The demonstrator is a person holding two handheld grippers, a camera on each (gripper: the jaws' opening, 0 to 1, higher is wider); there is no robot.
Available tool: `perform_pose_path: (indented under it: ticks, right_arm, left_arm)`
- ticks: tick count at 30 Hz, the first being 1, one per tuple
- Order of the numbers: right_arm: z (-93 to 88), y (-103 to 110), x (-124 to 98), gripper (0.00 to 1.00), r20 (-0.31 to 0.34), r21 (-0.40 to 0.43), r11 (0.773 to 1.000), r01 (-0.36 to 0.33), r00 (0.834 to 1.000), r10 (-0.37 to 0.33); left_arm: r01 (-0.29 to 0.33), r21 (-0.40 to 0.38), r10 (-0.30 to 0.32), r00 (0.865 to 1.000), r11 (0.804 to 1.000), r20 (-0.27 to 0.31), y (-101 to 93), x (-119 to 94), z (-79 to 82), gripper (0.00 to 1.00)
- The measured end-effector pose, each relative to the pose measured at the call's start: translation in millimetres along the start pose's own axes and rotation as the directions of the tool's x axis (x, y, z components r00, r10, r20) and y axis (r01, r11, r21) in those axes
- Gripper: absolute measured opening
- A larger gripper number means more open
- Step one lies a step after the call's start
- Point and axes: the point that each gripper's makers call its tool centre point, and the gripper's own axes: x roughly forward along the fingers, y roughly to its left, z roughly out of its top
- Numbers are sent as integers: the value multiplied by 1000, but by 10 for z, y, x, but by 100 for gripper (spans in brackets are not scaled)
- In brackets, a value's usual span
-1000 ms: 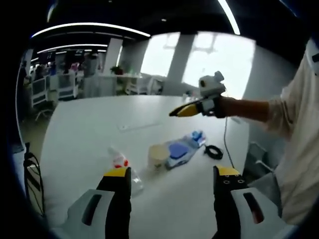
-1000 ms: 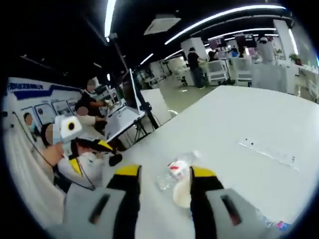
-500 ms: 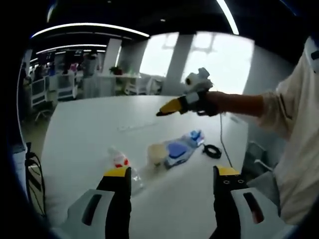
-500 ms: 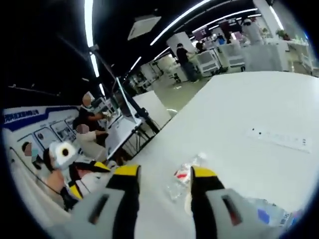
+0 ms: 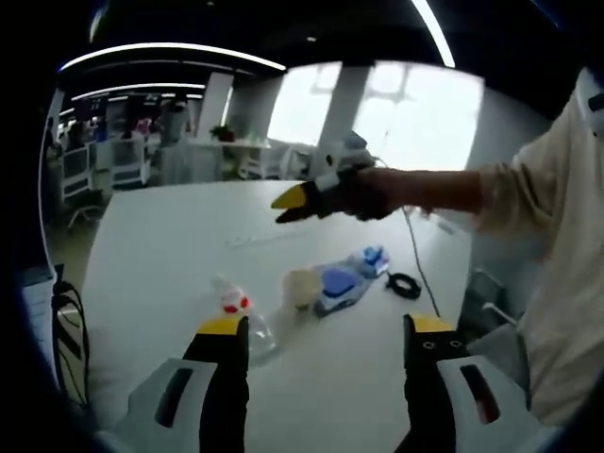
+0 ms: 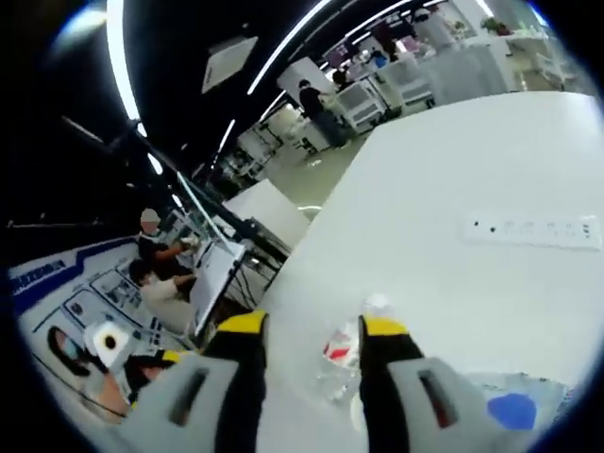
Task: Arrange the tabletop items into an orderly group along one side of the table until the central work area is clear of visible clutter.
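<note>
Left gripper (image 5: 321, 330) released, hovering over white table (image 5: 160, 236). Right gripper (image 6: 309, 332) released, empty, above clear bottle (image 5: 238, 311) lying mid-table beside cup (image 5: 302, 285), blue-white pouch (image 5: 338, 283). Black cable coil (image 5: 405, 285) near right edge.

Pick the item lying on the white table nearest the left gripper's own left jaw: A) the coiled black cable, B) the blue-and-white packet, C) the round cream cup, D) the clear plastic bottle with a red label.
D: in the left gripper view the clear plastic bottle lies just beyond the left jaw, while the cup, packet and cable sit farther off on the table.
</note>
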Motion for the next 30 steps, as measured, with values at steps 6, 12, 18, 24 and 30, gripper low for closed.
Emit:
perform_pose_path:
  ticks: [6,12,18,24,30]
  right_arm:
    - [7,-158,234,36,-31,61,998,28,999,-26]
    - [-29,-281,458,35,-63,108,992,61,997,-54]
    - [-69,-422,674,33,-91,139,986,94,992,-81]
    - [-124,-562,837,33,-126,159,978,133,985,-113]
    - [-205,-668,993,32,-159,187,971,152,980,-123]
  left_arm:
    - [-5,-7,5,1000,1000,-1,52,-21,-35,63]
    - [-9,-15,9,1000,1000,-6,117,-22,-94,63]
    - [-13,-23,13,1000,1000,-6,178,-24,-131,63]
    - [-15,-36,15,1000,999,2,219,-13,-165,62]
    - [-13,-51,13,1000,999,8,245,12,-236,62]
